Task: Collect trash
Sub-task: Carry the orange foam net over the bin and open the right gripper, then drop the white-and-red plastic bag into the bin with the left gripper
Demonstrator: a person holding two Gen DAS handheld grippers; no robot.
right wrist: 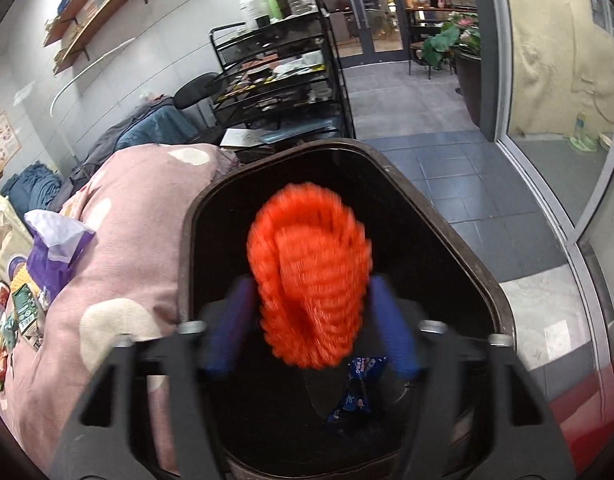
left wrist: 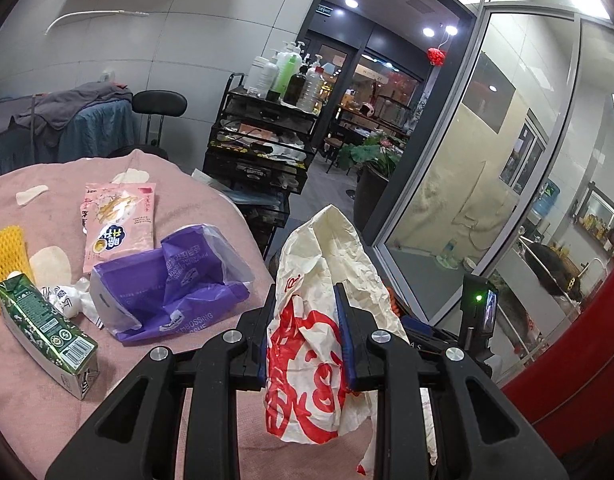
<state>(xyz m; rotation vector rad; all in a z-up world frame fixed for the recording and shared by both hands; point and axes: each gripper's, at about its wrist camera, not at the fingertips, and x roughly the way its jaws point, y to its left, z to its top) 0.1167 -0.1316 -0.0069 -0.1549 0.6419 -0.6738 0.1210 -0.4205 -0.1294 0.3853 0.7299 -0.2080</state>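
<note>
My left gripper (left wrist: 305,336) is shut on a crumpled white paper bag with red print (left wrist: 319,320) and holds it above the edge of the pink-covered table (left wrist: 179,184). My right gripper (right wrist: 311,324) is over the dark trash bin (right wrist: 467,264); its blue fingers (right wrist: 231,328) stand apart, and an orange foam net (right wrist: 311,276) sits blurred between them without touching either. A blue wrapper (right wrist: 357,388) lies inside the bin. On the table lie a purple plastic bag (left wrist: 171,280), a pink snack packet (left wrist: 119,220), a green carton (left wrist: 47,328), a yellow foam net (left wrist: 7,256) and a white tissue wad (left wrist: 69,296).
A black wire rack (left wrist: 263,148) with bottles on top stands behind the table. A black stool (left wrist: 159,104) and blue-draped furniture (left wrist: 83,132) are at the back left. A glass partition (left wrist: 487,160) runs along the right. A red surface (left wrist: 579,360) is at the lower right.
</note>
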